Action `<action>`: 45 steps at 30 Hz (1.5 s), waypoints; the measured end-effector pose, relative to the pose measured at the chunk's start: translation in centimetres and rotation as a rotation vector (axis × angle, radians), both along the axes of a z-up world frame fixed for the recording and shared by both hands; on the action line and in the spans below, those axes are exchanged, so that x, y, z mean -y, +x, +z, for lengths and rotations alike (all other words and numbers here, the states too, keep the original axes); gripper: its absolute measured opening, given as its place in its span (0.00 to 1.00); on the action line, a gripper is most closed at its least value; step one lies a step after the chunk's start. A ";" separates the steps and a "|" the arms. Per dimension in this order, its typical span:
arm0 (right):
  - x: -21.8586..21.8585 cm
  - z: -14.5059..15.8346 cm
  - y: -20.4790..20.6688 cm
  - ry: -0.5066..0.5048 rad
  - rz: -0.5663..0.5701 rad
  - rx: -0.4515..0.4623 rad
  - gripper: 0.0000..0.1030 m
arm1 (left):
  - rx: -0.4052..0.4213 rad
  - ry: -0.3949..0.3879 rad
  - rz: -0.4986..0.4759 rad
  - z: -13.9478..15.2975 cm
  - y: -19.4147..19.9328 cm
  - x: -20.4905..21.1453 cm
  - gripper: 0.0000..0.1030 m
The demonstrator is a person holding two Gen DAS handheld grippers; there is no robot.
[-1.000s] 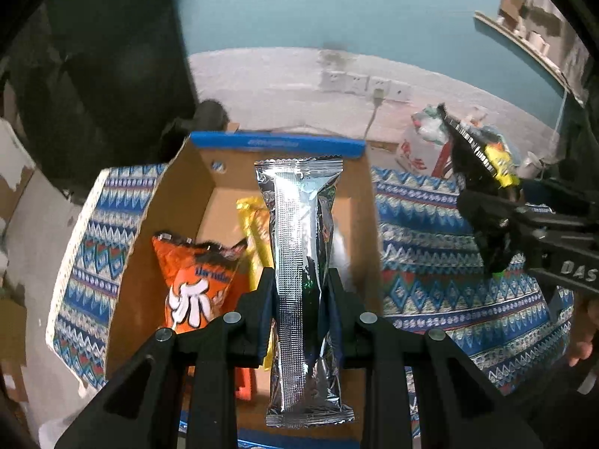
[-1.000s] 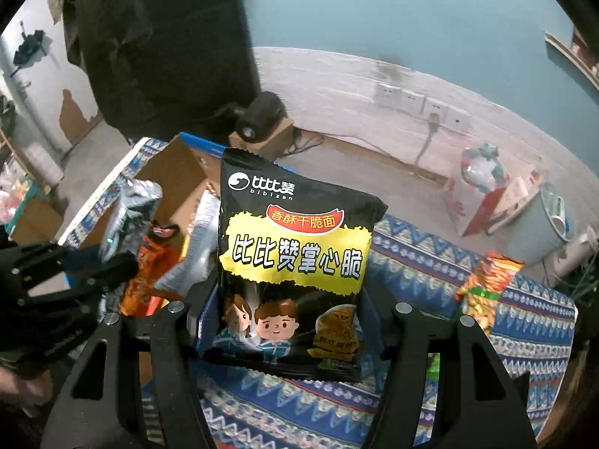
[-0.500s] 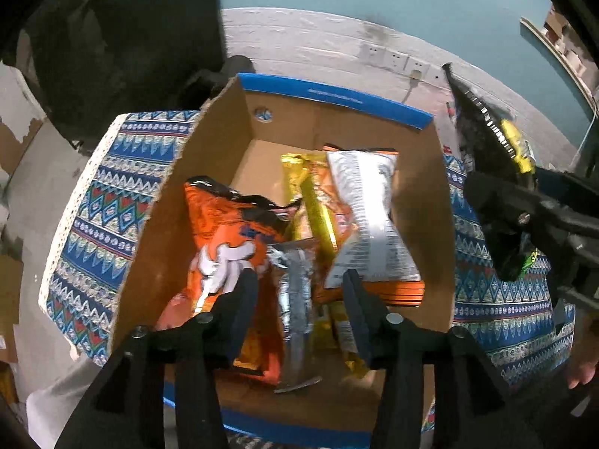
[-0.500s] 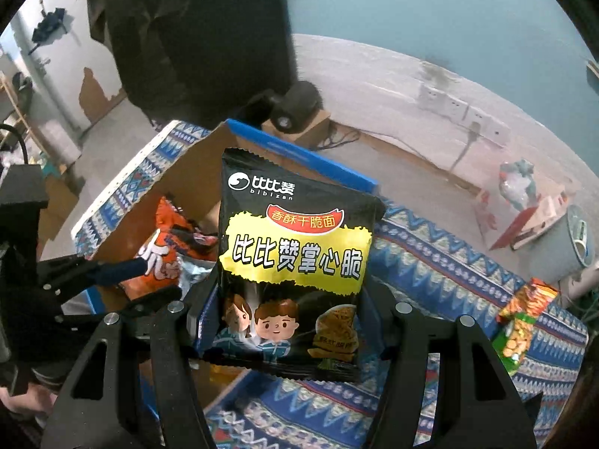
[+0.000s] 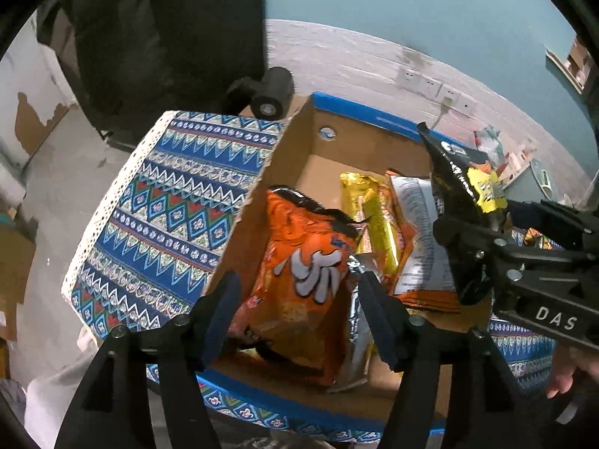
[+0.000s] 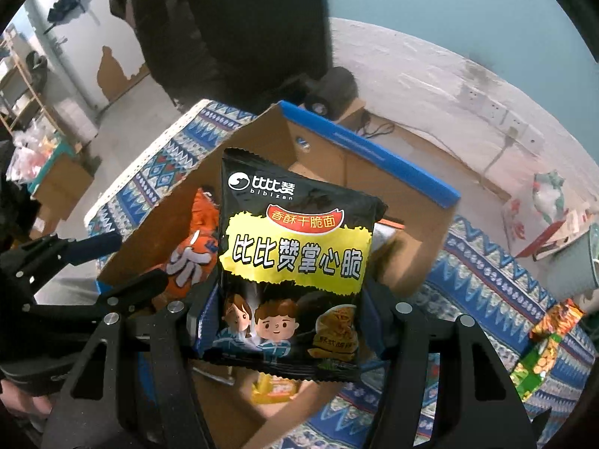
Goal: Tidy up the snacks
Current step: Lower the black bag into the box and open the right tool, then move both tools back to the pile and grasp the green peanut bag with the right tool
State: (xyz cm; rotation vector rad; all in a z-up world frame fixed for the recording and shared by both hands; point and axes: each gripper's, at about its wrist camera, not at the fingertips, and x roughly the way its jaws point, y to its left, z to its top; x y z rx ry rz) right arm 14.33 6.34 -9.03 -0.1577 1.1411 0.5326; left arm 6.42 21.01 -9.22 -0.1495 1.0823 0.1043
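A cardboard box [image 5: 329, 157] with a blue rim stands on the patterned cloth and holds an orange snack bag [image 5: 303, 277], a silver packet [image 5: 355, 336], a yellow packet [image 5: 368, 217] and a white-backed pack [image 5: 419, 247]. My left gripper [image 5: 299, 321] is open and empty over the box's near left side, its jaws on either side of the orange bag. My right gripper [image 6: 288, 321] is shut on a black and yellow noodle snack bag [image 6: 295, 262] and holds it upright above the box [image 6: 404, 202]. That bag [image 5: 460, 187] also shows at the right of the left wrist view.
The blue patterned tablecloth [image 5: 172, 205] covers the table; its left edge drops to the floor. A green and orange snack pack [image 6: 546, 340] lies on the cloth at the right. A black cylinder [image 5: 271, 93] sits behind the box. Wall sockets [image 5: 430, 84] are beyond.
My left gripper opened and let the silver packet drop into the box, then shifted left. My right gripper carried the black bag leftward over the box.
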 end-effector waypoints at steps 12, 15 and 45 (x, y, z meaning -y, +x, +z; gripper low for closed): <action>-1.5 -1.0 0.3 0.036 0.019 -0.039 0.64 | 0.000 0.004 0.023 0.0 -0.3 -0.9 0.65; -1.1 -0.7 0.4 0.045 0.011 -0.033 0.72 | 0.005 -0.005 0.022 0.2 -0.3 -0.7 0.65; 16.9 1.2 -0.1 -0.010 -0.285 0.002 0.79 | 0.066 0.010 -0.235 2.6 1.8 13.2 0.69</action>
